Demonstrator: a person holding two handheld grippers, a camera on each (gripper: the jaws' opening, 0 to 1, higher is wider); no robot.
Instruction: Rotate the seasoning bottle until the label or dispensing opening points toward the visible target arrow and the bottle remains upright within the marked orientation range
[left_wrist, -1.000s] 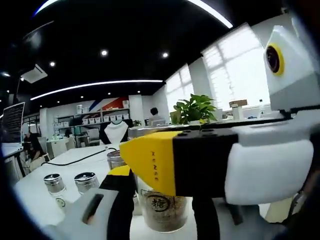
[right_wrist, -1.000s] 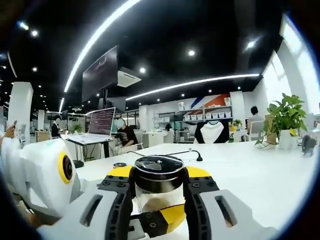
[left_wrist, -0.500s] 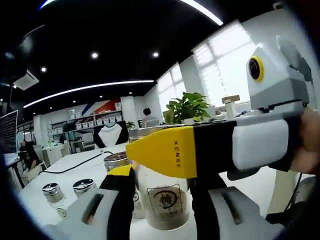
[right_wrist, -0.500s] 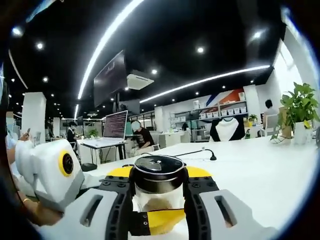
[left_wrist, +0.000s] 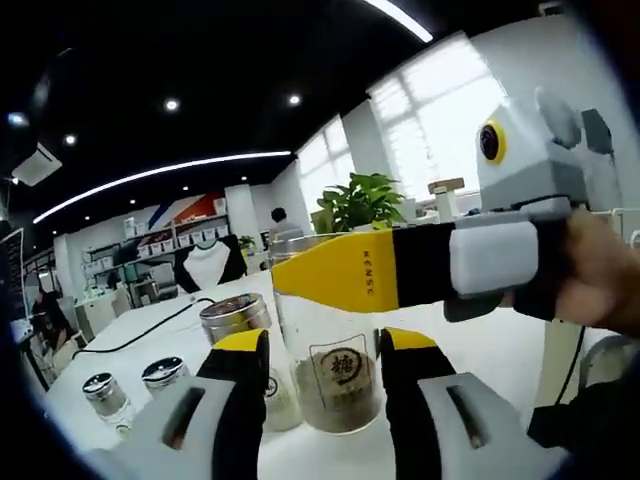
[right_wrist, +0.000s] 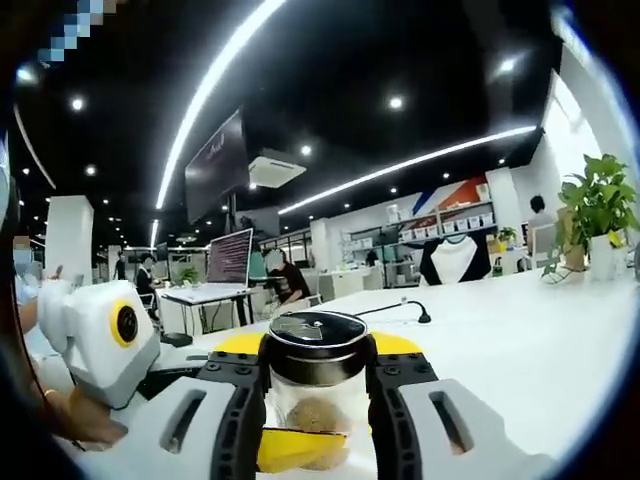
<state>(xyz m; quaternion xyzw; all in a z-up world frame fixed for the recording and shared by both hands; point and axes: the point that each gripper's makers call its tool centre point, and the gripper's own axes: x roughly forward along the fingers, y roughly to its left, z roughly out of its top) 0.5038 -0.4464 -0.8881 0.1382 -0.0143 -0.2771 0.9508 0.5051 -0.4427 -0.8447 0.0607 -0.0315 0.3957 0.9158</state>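
The glass seasoning bottle (left_wrist: 335, 375) stands upright on the white table (left_wrist: 500, 350), holding brown granules and showing a round printed label. My left gripper (left_wrist: 325, 345) is open, with a jaw on either side of the bottle's lower part and a slim gap at each. My right gripper (left_wrist: 370, 280) reaches in from the right, held by a hand (left_wrist: 600, 275), and its yellow jaw crosses the bottle's top. In the right gripper view, the right gripper (right_wrist: 318, 350) is shut on the bottle (right_wrist: 318, 390) just under the black lid (right_wrist: 318, 335). The left gripper's yellow jaw (right_wrist: 290, 450) lies low in front of it.
A larger jar with a metal lid (left_wrist: 235, 320) stands just left of the bottle. Two small shakers (left_wrist: 105, 395) (left_wrist: 165, 375) sit farther left. A black cable (left_wrist: 140, 330) runs over the table, and a potted plant (left_wrist: 360, 200) stands behind. People sit at desks (right_wrist: 285, 285) farther off.
Both views have swung, so both hands moved. The right gripper's body now sits farther right in the left gripper view. The left gripper's yellow jaw has dropped lower in the right gripper view.
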